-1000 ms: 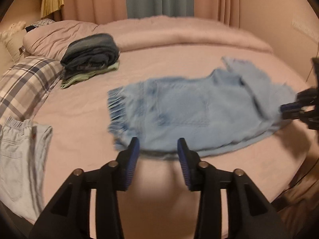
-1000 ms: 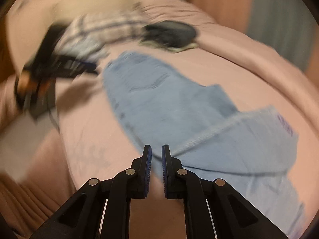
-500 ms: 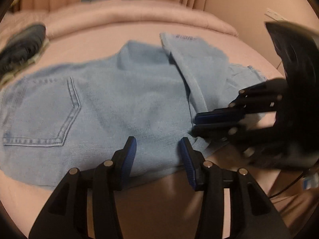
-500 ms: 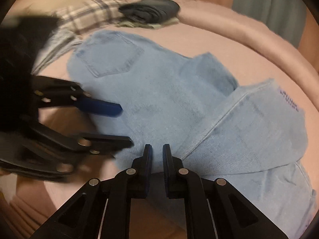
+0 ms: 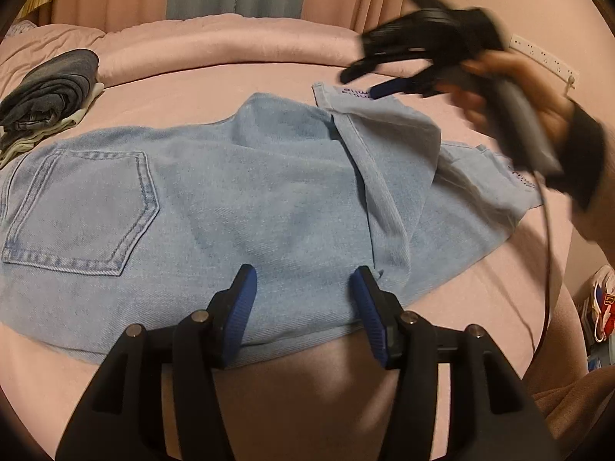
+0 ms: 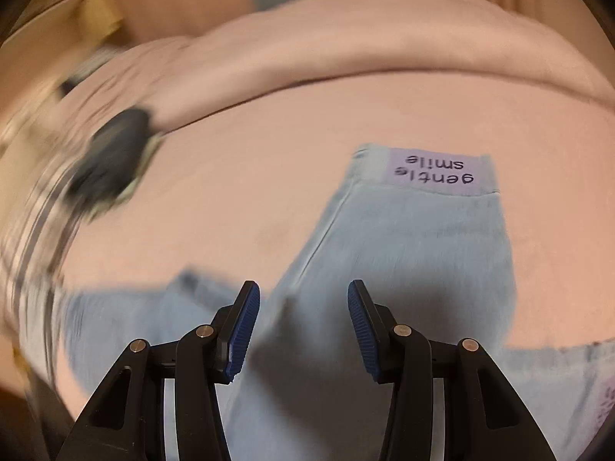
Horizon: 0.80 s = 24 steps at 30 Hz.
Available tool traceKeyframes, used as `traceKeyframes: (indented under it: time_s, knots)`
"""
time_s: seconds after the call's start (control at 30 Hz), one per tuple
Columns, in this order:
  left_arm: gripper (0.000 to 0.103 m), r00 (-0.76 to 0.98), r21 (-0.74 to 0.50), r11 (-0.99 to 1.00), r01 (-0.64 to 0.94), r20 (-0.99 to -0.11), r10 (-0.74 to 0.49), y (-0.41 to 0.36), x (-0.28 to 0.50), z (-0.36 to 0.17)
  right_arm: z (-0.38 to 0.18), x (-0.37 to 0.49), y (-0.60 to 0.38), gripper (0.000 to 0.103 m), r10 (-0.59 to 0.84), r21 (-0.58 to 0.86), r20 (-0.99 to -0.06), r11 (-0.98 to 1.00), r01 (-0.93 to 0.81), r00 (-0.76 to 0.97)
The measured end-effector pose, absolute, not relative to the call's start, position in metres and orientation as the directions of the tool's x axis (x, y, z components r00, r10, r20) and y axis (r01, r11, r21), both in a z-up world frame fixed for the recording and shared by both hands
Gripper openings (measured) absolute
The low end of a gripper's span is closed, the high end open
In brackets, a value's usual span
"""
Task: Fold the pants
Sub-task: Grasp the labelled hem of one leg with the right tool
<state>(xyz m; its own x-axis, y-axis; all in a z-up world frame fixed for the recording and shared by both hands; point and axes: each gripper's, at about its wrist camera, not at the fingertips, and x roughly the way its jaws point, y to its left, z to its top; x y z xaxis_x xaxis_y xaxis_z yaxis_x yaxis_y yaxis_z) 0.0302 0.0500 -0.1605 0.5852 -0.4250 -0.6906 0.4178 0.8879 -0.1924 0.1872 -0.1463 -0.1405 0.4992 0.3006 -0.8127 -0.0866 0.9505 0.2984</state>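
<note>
Light-blue jeans [image 5: 238, 192] lie flat across the pink bed [image 5: 238, 77], back pocket [image 5: 80, 207] up, one leg flap [image 5: 384, 142] already doubled over onto the seat, so I'd judge you're mid-fold. Your left gripper [image 5: 303, 292] sits low at the near edge with jaws spread and nothing pinched, likely staged to grab that hem. Your right gripper [image 6: 303, 315] hovers over the flap short of the "gentle smile" label [image 6: 438, 171], also spread and empty.
</note>
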Motion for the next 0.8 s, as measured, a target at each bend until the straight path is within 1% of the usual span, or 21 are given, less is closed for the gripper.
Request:
traceKeyframes:
  time_s: [0.03, 0.1, 0.2, 0.23, 0.3, 0.33, 0.37, 0.4, 0.43, 0.47, 0.5, 0.57, 0.6, 0.63, 0.7, 0.73, 0.8]
  knots:
    - [0.052, 0.587, -0.195, 0.886, 0.42, -0.686, -0.429, 0.051, 0.029, -0.162, -0.146, 0.203, -0.139, 0.047, 0.294, 0.309, -0.823, 0.95, -0.051, 0.485]
    - [0.053, 0.593, -0.204, 0.883, 0.423, -0.674, -0.44, 0.054, 0.028, -0.163, -0.155, 0.222, -0.132, 0.048, 0.26, 0.286, -0.843, 0.958, -0.016, 0.471]
    - [0.053, 0.597, -0.218, 0.879, 0.425, -0.662, -0.453, 0.058, 0.026, -0.164, -0.174, 0.243, -0.115, 0.048, 0.121, 0.153, -0.893, 0.987, 0.04, 0.434]
    - [0.053, 0.598, -0.224, 0.877, 0.425, -0.658, -0.458, 0.059, 0.026, -0.164, -0.179, 0.245, -0.112, 0.048, 0.102, 0.133, -0.899, 0.99, 0.043, 0.426]
    - [0.053, 0.598, -0.229, 0.875, 0.427, -0.654, -0.463, 0.059, 0.026, -0.164, -0.18, 0.245, -0.102, 0.047, 0.024, 0.034, -0.894, 0.999, 0.013, 0.448]
    - [0.054, 0.598, -0.233, 0.874, 0.428, -0.652, -0.466, 0.06, 0.026, -0.165, -0.18, 0.243, -0.099, 0.04, 0.001, 0.002, -0.89, 1.0, 0.003, 0.456]
    - [0.054, 0.597, -0.234, 0.873, 0.427, -0.652, -0.467, 0.061, 0.026, -0.165, -0.18, 0.242, -0.099, 0.023, -0.016, -0.017, -0.886, 1.0, 0.002, 0.464]
    - [0.054, 0.597, -0.234, 0.873, 0.428, -0.653, -0.467, 0.061, 0.026, -0.165, -0.18, 0.24, -0.101, 0.016, -0.01, -0.013, -0.882, 1.0, -0.004, 0.47]
    - [0.054, 0.597, -0.232, 0.873, 0.428, -0.653, -0.466, 0.06, 0.026, -0.164, -0.179, 0.238, -0.108, 0.007, 0.022, 0.024, -0.881, 1.0, -0.001, 0.473]
    - [0.054, 0.598, -0.23, 0.874, 0.429, -0.653, -0.466, 0.06, 0.026, -0.164, -0.177, 0.236, -0.113, 0.004, 0.037, 0.048, -0.879, 0.999, 0.011, 0.476]
    - [0.054, 0.598, -0.23, 0.874, 0.428, -0.653, -0.465, 0.06, 0.026, -0.164, -0.172, 0.235, -0.115, 0.003, 0.054, 0.075, -0.874, 0.997, 0.024, 0.483]
    - [0.054, 0.598, -0.229, 0.875, 0.427, -0.654, -0.463, 0.059, 0.026, -0.164, -0.152, 0.22, -0.139, 0.003, 0.105, 0.152, -0.834, 0.987, 0.043, 0.542]
    - [0.054, 0.599, -0.227, 0.876, 0.425, -0.656, -0.461, 0.059, 0.026, -0.164, -0.14, 0.209, -0.151, 0.004, 0.136, 0.196, -0.804, 0.98, 0.041, 0.579]
    - [0.054, 0.598, -0.225, 0.877, 0.424, -0.657, -0.458, 0.058, 0.025, -0.164, -0.123, 0.189, -0.169, 0.004, 0.18, 0.259, -0.753, 0.965, 0.034, 0.633]
    - [0.054, 0.597, -0.222, 0.879, 0.421, -0.662, -0.453, 0.057, 0.025, -0.164, -0.1, 0.156, -0.2, 0.004, 0.212, 0.332, -0.691, 0.942, 0.044, 0.691]
    - [0.055, 0.596, -0.22, 0.881, 0.419, -0.666, -0.449, 0.056, 0.026, -0.164, -0.089, 0.13, -0.222, 0.004, 0.234, 0.383, -0.646, 0.923, 0.043, 0.727]
    - [0.056, 0.593, -0.221, 0.883, 0.414, -0.67, -0.446, 0.055, 0.028, -0.163, -0.081, 0.093, -0.252, 0.004, 0.238, 0.425, -0.603, 0.904, 0.054, 0.762]
